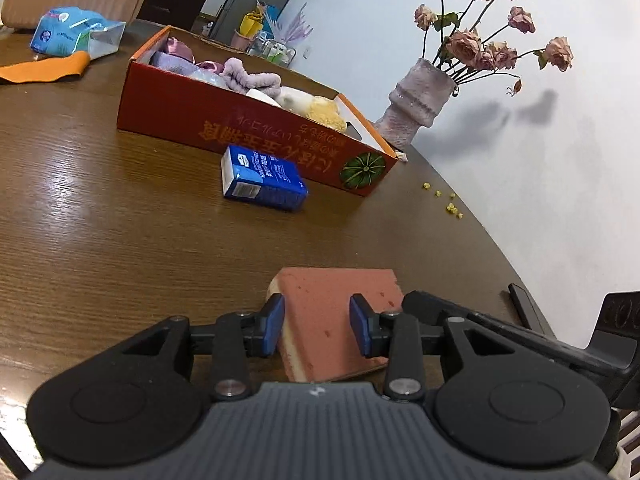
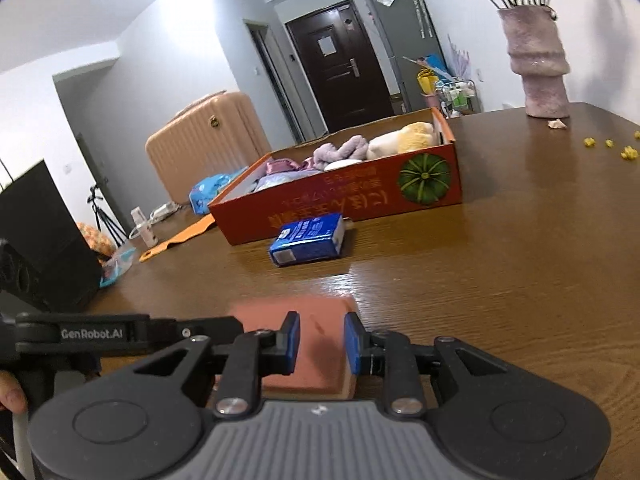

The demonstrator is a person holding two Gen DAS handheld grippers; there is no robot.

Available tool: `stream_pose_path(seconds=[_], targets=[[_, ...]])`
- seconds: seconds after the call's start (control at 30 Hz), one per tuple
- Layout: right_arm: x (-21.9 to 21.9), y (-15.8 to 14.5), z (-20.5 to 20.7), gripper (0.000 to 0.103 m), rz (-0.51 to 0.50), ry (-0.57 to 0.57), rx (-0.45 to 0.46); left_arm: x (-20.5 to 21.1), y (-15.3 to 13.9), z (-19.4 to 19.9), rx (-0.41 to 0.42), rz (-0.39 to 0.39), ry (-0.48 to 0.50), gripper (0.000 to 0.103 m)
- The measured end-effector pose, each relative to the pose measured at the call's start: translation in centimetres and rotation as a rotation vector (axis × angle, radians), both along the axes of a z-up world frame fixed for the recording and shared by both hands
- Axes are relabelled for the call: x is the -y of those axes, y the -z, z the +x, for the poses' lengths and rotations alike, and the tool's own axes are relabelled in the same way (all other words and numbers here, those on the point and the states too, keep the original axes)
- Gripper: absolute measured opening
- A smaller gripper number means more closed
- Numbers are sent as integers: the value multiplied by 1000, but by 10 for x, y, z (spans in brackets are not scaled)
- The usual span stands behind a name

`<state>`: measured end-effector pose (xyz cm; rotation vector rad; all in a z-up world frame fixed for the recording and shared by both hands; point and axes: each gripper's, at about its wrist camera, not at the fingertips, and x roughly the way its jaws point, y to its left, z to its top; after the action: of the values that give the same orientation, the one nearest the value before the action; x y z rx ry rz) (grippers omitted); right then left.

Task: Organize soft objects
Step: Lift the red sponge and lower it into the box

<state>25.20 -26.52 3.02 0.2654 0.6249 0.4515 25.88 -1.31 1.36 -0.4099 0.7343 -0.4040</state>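
Sorting looks well along: the orange box point(image 1: 256, 136) on the table point(image 1: 120, 220) already holds soft things, among them a purple cloth point(image 1: 250, 74), a pink bundle point(image 1: 178, 46) and a yellow fluffy piece point(image 1: 326, 112).

Left out are two items. A blue tissue pack point(image 1: 262, 180) lies on the table just beside the box's near wall. A pink sponge point(image 1: 336, 312) with a pale underside is near the table's near edge, tilted in the left view, so it is probably lifted.

Both grippers are at the sponge. The left gripper point(image 1: 318, 330) has its jaws narrowed to a modest gap, pads against the sponge's two sides, so it seems to grip it. The right gripper point(image 2: 322, 342) has its jaws close together over the sponge point(image 2: 304, 336), which shows between the pads; whether they pinch it or only stand above it I cannot tell.

My guess is that the sponge goes into the box next, then the tissue pack. A blue bag point(image 1: 70, 32) and an orange strip point(image 1: 44, 68) lie toward the far left corner; whether they belong to the job is unclear.
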Motion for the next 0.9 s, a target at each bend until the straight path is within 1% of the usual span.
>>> stream_pose_path(seconds=[0.07, 0.13, 0.2, 0.23, 0.3, 0.37, 0.4, 0.43, 0.5, 0.53, 0.63, 0.73, 0.77, 0.83, 0.9], targets=[[3, 0, 1, 25, 7, 0, 6, 0, -2, -2, 1, 5, -6, 41], [4, 1, 4, 26, 11, -1, 7, -2, -2, -3, -3, 11, -14, 43], [4, 4, 8, 31, 16, -3, -5, -2, -1, -3, -19, 15, -18, 48], [4, 6, 11, 33, 19, -4, -15, -2, 1, -3, -27, 16, -16, 49], [3, 12, 17, 35, 28, -9, -36, 0, 4, -2, -36, 22, 1, 48], [2, 18, 23, 35, 45, -19, -55, 0, 6, 0, -44, 15, 16, 33], [0, 20, 25, 29, 54, -32, -65, 0, 6, 1, -36, 5, 19, 33], [0, 20, 27, 27, 71, -45, -67, 0, 3, 2, -25, 5, 5, 32], [0, 13, 31, 26, 95, -27, -43, 1, -8, 8, 25, 13, 3, 31], [0, 4, 35, 26, 104, -22, -15, 1, -16, 13, 55, 10, 4, 31], [1, -24, 59, 26, 117, -12, 68, 0, -48, 43, 154, 18, 27, 31], [-7, -59, 98, 26, 69, -14, 168, -2, -78, 91, 213, 16, 31, 31], [-12, -68, 115, 25, 55, -15, 191, -3, -84, 107, 218, 16, 25, 31], [-19, -77, 149, 25, 50, -4, 194, -6, -91, 145, 209, 16, 16, 31], [-26, -74, 188, 25, 55, 12, 148, -8, -88, 179, 175, 25, 6, 31]])
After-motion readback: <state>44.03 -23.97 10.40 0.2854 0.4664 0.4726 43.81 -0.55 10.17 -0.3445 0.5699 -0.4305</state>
